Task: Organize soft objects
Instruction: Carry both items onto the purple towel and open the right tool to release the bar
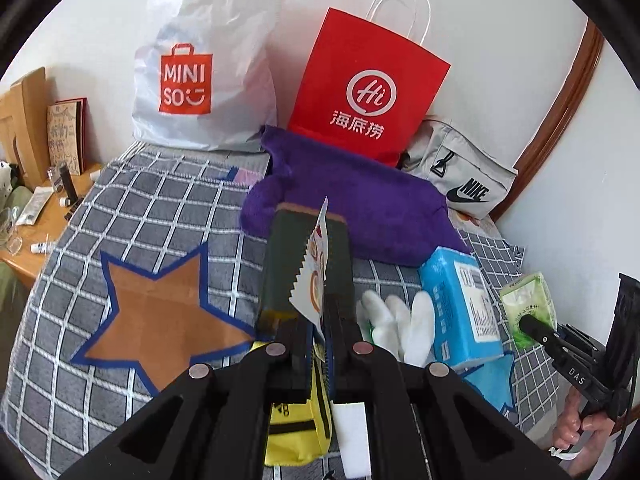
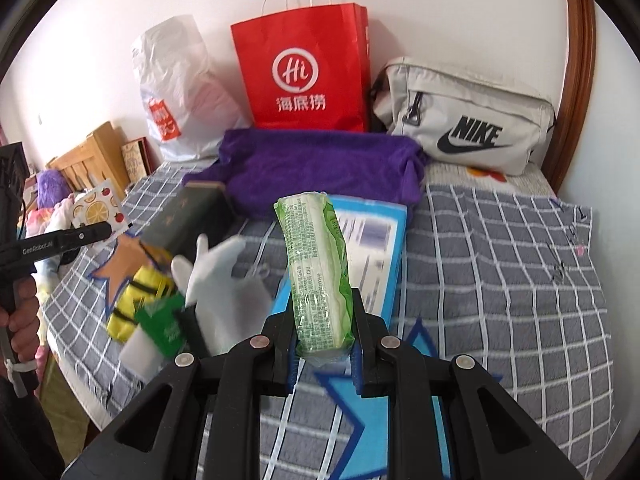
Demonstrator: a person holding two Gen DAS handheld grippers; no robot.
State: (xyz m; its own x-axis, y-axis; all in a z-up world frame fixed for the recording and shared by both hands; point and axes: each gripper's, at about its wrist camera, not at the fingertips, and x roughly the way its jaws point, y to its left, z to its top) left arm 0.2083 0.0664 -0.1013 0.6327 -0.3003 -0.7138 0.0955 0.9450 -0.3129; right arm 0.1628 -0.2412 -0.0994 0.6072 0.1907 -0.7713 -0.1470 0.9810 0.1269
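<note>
A bed with a grey checked cover, crowded along the far side

On the bed [image 2: 500, 248] we see a purple towel [image 2: 320, 160], a blue tissue pack [image 2: 372, 232], a white glove [image 2: 224, 280], a yellow pouch [image 2: 132, 304]; far back stand a red paper bag [image 2: 304, 72], a white plastic bag [image 2: 180, 84] and a grey Nike bag [image 2: 464, 120].

White glove [image 2: 224, 280] motion-blurred, blue tissue pack [image 2: 368, 240] label unreadable, yellow pouch [image 1: 298, 420] mostly hidden behind left tool [image 1: 310, 280]

Green-printed tissue pack [image 2: 320, 276] upright and lifted, thin fruit-print sachet [image 1: 316, 276] edge-on, white glove [image 2: 224, 280] on checked bedspread
</note>
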